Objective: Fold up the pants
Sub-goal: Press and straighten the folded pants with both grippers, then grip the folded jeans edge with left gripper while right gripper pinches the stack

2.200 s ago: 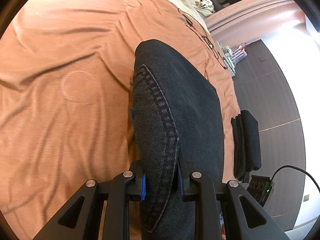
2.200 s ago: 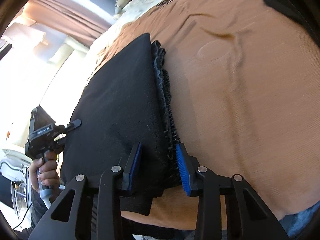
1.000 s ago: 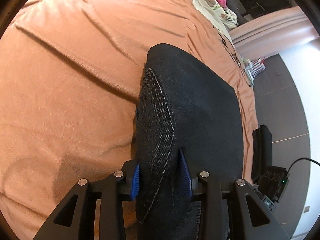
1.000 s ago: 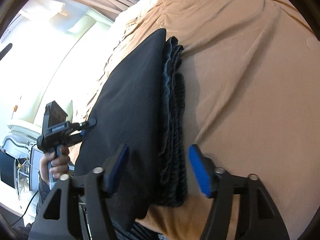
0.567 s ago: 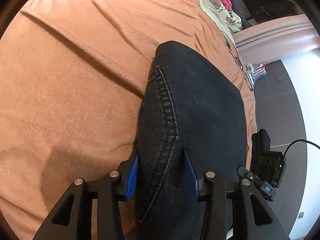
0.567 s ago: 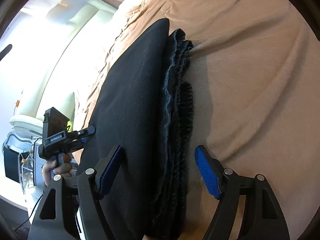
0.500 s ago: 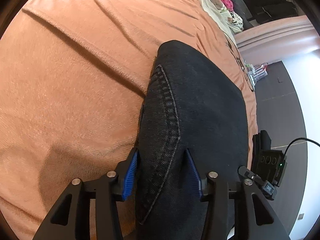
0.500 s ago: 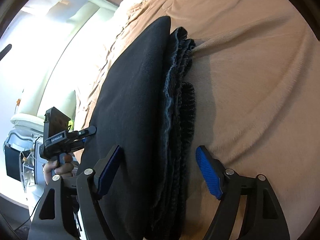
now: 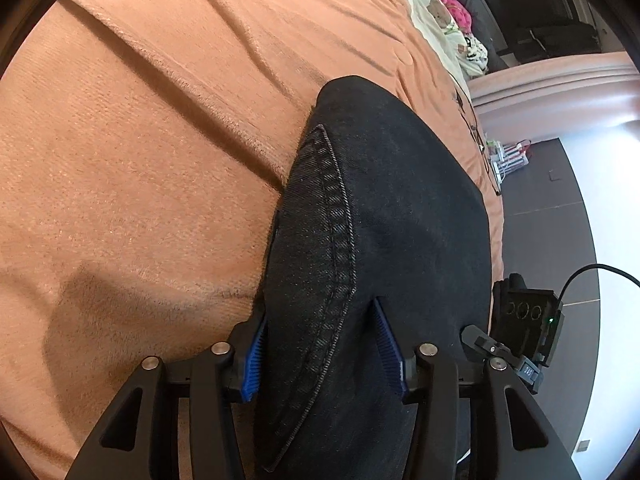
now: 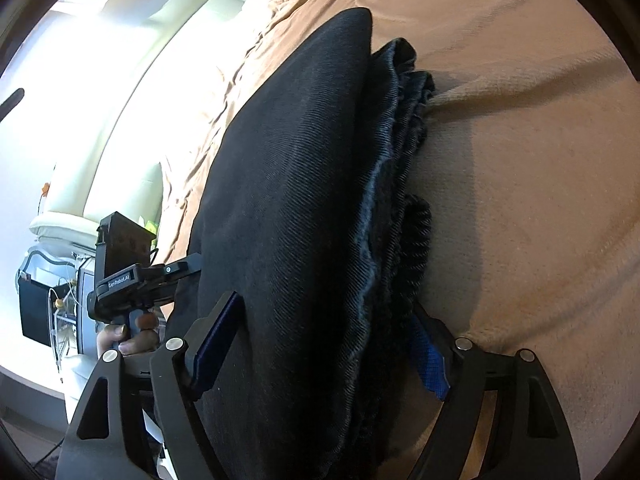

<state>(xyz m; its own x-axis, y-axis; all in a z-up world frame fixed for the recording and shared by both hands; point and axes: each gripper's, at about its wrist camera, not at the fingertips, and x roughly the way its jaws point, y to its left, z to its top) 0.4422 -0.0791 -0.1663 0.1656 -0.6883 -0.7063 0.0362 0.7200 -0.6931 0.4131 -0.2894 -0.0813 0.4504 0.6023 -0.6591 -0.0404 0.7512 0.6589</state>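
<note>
Left wrist view: the folded pants (image 9: 392,240) lie on the bed (image 9: 140,160). The left gripper (image 9: 324,344) straddles the seamed edge; both pads appear to press the denim, so the bundle reads as clamped. Risk: a thick fold can slip out on lifting.

Right wrist view: the right gripper (image 10: 316,352) brackets the layered edge of the pants (image 10: 296,184); its jaws are closing, the left pad still apart from the cloth. Risk: catching only some layers would splay the stack.
</note>
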